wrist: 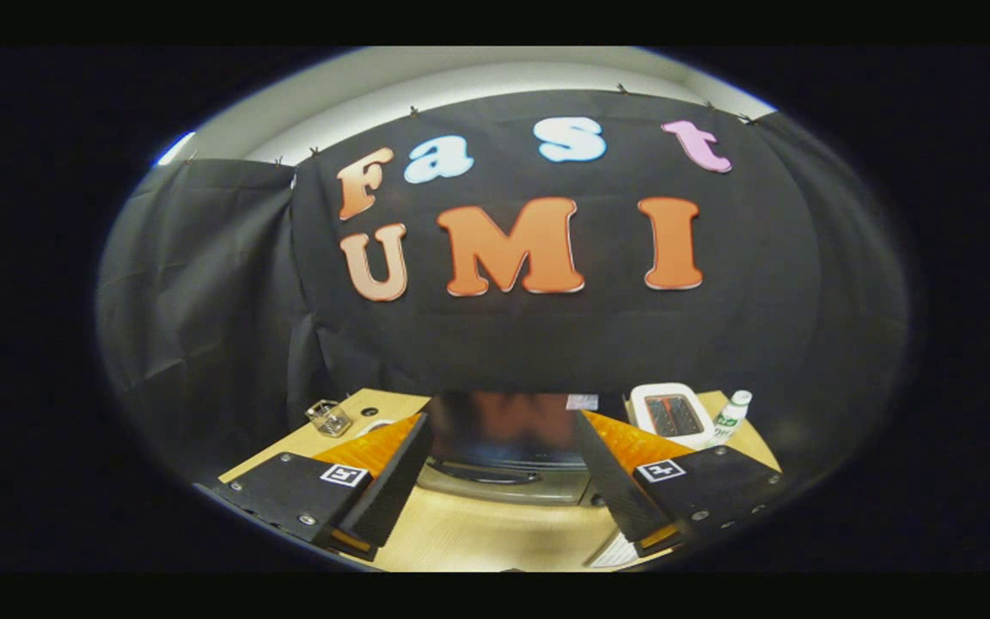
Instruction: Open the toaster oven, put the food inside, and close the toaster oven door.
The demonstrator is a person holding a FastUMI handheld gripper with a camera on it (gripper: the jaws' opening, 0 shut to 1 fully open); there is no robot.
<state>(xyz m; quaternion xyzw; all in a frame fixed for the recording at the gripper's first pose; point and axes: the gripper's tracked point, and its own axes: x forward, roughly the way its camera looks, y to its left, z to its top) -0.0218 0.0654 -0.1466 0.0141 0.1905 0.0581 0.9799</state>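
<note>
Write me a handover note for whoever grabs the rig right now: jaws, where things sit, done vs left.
Gripper: jaws open, holding nothing, aimed at the toaster oven, which sits just ahead between the fingers.
Toaster oven: on the wooden table, dark glass door facing the gripper, handle along its lower part. Door looks closed.
Food: cannot pick it out from here.
Nearby: white toaster and small bottle beyond the right finger; small glass item beyond the left finger.
Done: nothing visible yet.
Left: open door, load food, close door.

The gripper (499, 468) is spread wide, its 2 fingers (392, 481) angling toward 11 and 1 o'clock, holding nothing.
</note>
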